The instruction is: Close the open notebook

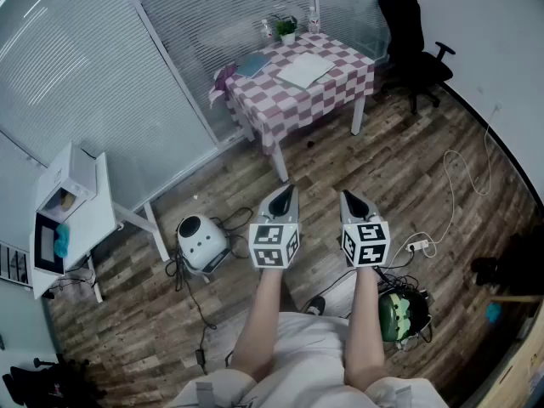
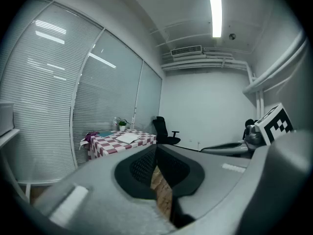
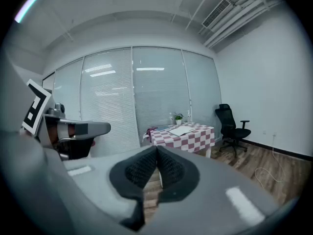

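Notebook (image 1: pixel 304 69) lies open on the checked table (image 1: pixel 327 100), well ahead of left gripper (image 1: pixel 286 192) and right gripper (image 1: pixel 348 198), both clenched empty, neither clearly nearer

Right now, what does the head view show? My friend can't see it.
A person holds the left claw and right claw out, both shut and empty, above a wooden floor. Far across the room stands a checkered table with an open notebook and a plant on it, a black chair beside it.
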The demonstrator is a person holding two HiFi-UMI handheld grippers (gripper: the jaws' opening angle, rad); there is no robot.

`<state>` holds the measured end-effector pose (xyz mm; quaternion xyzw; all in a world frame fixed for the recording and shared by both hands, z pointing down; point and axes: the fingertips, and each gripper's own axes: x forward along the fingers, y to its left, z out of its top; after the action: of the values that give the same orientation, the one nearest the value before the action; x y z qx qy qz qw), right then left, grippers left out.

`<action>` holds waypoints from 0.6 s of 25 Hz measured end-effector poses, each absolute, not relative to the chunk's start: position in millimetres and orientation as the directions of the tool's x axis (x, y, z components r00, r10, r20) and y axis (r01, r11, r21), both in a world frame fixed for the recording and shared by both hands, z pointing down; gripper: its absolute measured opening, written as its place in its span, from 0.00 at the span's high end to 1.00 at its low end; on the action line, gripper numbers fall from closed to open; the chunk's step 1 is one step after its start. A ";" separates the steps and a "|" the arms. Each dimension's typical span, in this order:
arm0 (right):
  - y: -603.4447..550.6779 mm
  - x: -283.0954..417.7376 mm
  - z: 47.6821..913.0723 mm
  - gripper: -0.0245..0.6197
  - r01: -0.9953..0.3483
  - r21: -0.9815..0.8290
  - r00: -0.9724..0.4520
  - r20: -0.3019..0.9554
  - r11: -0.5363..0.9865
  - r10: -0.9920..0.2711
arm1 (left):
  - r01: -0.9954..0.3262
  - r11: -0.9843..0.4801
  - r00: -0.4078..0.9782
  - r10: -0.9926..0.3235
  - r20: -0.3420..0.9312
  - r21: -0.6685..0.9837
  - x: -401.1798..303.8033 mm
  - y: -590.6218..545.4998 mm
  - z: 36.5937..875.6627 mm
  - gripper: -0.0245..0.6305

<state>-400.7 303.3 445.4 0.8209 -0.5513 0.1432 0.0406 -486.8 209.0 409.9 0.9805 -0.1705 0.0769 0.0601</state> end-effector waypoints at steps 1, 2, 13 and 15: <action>304.2 -401.5 444.3 0.96 -0.916 -0.094 0.351 0.277 -0.389 -0.894 | -0.340 -0.936 0.931 -0.322 0.170 0.090 -487.3 210.8 408.8 0.95; 304.9 -402.3 443.2 0.96 -0.916 -0.096 0.352 0.274 -0.389 -0.895 | -0.335 -0.938 0.933 -0.318 0.168 0.089 -487.7 212.4 407.5 0.95; 300.9 -399.6 431.1 0.96 -0.908 -0.128 0.364 0.233 -0.399 -0.902 | -0.300 -0.953 0.944 -0.289 0.160 0.050 -486.9 211.6 399.1 0.95; 297.4 -398.2 428.1 0.96 -0.906 -0.157 0.359 0.211 -0.394 -0.909 | -0.300 -0.953 0.943 -0.289 0.165 0.048 -486.4 205.9 401.0 0.95</action>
<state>-398.2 297.4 428.1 0.8243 -0.5504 0.1325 -0.0068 -486.4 205.9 401.0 0.9850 -0.1493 0.0781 0.0360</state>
